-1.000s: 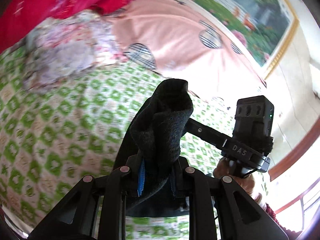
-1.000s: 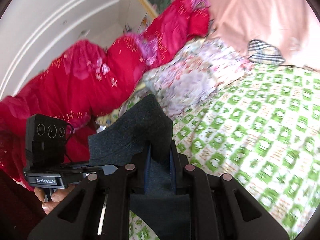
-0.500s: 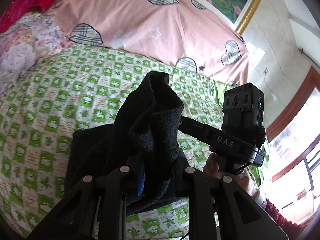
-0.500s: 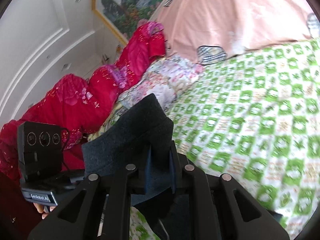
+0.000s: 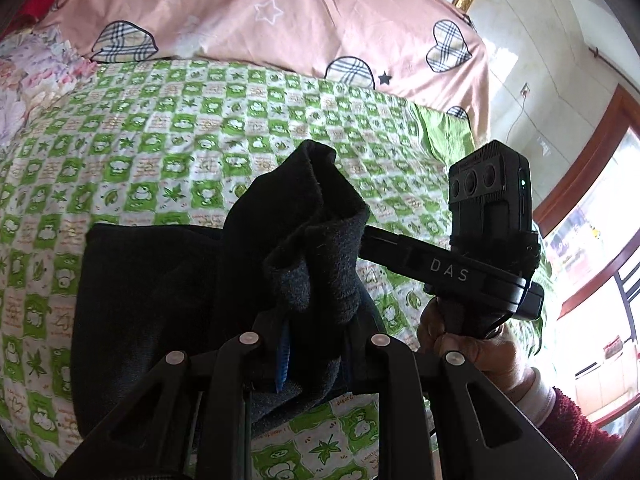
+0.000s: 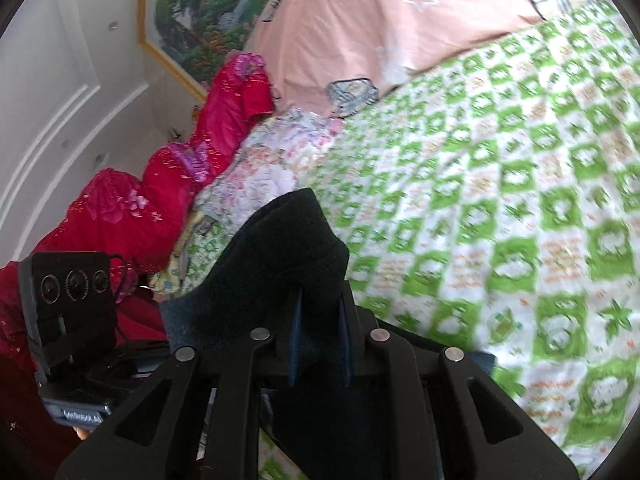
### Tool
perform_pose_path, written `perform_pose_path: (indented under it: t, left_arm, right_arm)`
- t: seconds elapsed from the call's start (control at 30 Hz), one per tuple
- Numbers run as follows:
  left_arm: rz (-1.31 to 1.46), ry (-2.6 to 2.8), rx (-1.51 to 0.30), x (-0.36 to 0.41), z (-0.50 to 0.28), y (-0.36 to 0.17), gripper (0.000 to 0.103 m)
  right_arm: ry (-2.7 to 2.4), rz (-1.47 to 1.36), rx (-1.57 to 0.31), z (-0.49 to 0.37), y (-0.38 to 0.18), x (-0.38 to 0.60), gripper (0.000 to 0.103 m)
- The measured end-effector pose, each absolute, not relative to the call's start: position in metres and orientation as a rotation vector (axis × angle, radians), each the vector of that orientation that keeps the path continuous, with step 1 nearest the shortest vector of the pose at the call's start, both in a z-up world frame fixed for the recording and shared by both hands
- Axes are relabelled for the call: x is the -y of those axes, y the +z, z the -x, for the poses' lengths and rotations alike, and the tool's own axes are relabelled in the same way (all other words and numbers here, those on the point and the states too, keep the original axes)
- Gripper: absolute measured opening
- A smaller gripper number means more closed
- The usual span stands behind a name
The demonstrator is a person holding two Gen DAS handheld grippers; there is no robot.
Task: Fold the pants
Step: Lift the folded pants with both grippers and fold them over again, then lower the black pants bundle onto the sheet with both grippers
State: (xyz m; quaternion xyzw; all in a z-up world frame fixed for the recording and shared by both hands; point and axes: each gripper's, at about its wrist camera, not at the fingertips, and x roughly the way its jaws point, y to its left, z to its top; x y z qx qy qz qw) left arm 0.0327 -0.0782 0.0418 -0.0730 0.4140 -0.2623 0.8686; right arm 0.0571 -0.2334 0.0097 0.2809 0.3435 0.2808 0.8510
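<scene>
The dark grey pants [image 5: 160, 304] lie partly spread on the green-checked bed sheet [image 5: 168, 128]. My left gripper [image 5: 316, 344] is shut on a bunched edge of the pants, which sticks up between its fingers. My right gripper [image 6: 320, 340] is shut on another bunched edge of the pants [image 6: 288, 252]. The right gripper's body shows in the left wrist view [image 5: 472, 276], held by a hand [image 5: 468, 344]. The left gripper's body shows at the lower left of the right wrist view [image 6: 72, 332].
A pink quilt with plaid hearts [image 5: 280, 20] lies along the head of the bed. A floral quilt [image 6: 264, 168] and a red quilt [image 6: 160, 192] are piled at one side. A framed picture [image 6: 208, 20] hangs on the wall. A window [image 5: 592, 280] is at the right.
Both grippers have swung with the pants still clamped, from the red and floral quilts toward the pink quilt. More of the pants now lies spread on the sheet.
</scene>
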Motion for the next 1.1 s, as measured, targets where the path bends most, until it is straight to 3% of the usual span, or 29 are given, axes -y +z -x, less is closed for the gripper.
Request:
perform_pose_path:
  t: [0.3,0.37,0.43,0.63,1.1]
  left_arm:
    - [0.083,-0.622,-0.903,0.104,-0.027,0.016,0.028]
    - [0.083,-0.642,-0.914,0.106,-0.027,0.013,0.045]
    - [0.103,-0.685,-0.929,0.106,-0.025,0.012,0.052]
    - [0.127,-0.712,-0.932,0.098,-0.017,0.017,0.052]
    - [0.237,-0.608,-0.86,0.032,-0.012,0.043,0.059]
  right_arm:
    - [0.407,-0.648,-0.708,-0.026,0.003,0.268,0.023]
    - [0.368,-0.655,-0.703,-0.019,0.004,0.272,0.023]
    - [0.335,-0.662,-0.702,-0.014,0.005,0.275,0.026]
    - [0.287,-0.663,-0.687,-0.007,0.014,0.273,0.041]
    - [0.204,-0.56,-0.681,-0.003,0.041,0.254,0.045]
